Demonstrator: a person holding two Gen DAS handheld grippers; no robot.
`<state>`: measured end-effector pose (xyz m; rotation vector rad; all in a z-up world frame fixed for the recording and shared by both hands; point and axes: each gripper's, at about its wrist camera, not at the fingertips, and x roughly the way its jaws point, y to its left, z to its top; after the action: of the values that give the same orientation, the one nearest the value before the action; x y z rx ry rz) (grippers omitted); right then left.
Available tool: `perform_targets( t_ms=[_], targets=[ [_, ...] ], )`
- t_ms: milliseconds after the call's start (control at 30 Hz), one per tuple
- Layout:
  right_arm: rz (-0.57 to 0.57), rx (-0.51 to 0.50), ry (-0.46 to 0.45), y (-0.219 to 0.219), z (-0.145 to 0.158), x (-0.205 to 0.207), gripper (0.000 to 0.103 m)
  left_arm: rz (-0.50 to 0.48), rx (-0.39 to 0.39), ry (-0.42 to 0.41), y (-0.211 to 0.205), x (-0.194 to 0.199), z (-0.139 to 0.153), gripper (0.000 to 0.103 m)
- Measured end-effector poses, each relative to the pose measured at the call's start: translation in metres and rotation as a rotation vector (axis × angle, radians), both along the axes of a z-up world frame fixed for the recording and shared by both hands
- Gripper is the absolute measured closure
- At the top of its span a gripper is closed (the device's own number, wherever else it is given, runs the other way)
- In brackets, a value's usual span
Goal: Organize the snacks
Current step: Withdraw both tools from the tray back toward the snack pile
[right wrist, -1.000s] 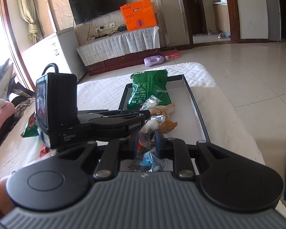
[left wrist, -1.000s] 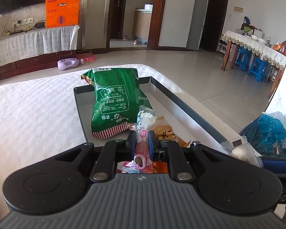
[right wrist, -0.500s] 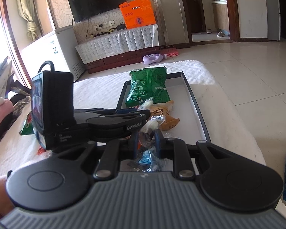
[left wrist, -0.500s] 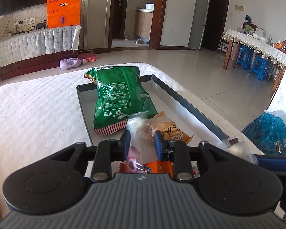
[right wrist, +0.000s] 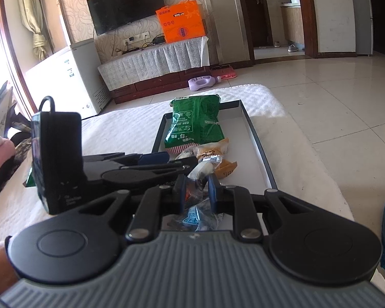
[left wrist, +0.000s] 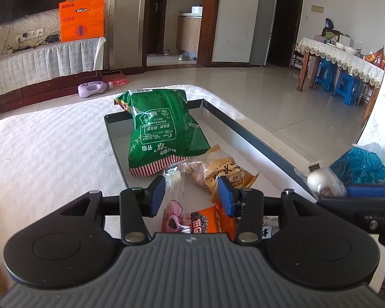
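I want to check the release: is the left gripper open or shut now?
Open. The left gripper has just been opening; its blue fingers stand apart, touching no clear snack packet lying between them.

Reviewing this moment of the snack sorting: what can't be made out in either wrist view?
- Left wrist view: the orange snack packet and the pink-printed clear wrapper are cut off below by the left gripper body.
- Right wrist view: the blue-labelled clear packet is half hidden behind the right gripper; its label is too small to read.
- Right wrist view: the near end of the grey tray is hidden by both grippers.
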<state>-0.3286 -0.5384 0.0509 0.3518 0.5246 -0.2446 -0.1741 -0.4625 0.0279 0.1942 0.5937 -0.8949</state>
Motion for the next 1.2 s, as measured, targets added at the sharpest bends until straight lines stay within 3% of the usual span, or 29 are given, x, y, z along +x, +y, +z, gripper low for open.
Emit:
perform_targets(
  t_ms=[233,800,1200],
  targets=[
    [0.003,-0.003,0.004,0.002,-0.001,0.004,0.082,0.001,0.002,0.0,0.013,-0.005,0.003,0.045],
    [-0.013,0.023,0.072,0.006,-0.016,0.023,0.082,-0.013,0.01,-0.025,0.054,-0.022,0.013,0.042],
    [-0.023,0.043,0.121,0.014,-0.028,0.043,0.082,0.032,0.037,-0.02,0.116,-0.049,0.032,0.039]
  ],
)
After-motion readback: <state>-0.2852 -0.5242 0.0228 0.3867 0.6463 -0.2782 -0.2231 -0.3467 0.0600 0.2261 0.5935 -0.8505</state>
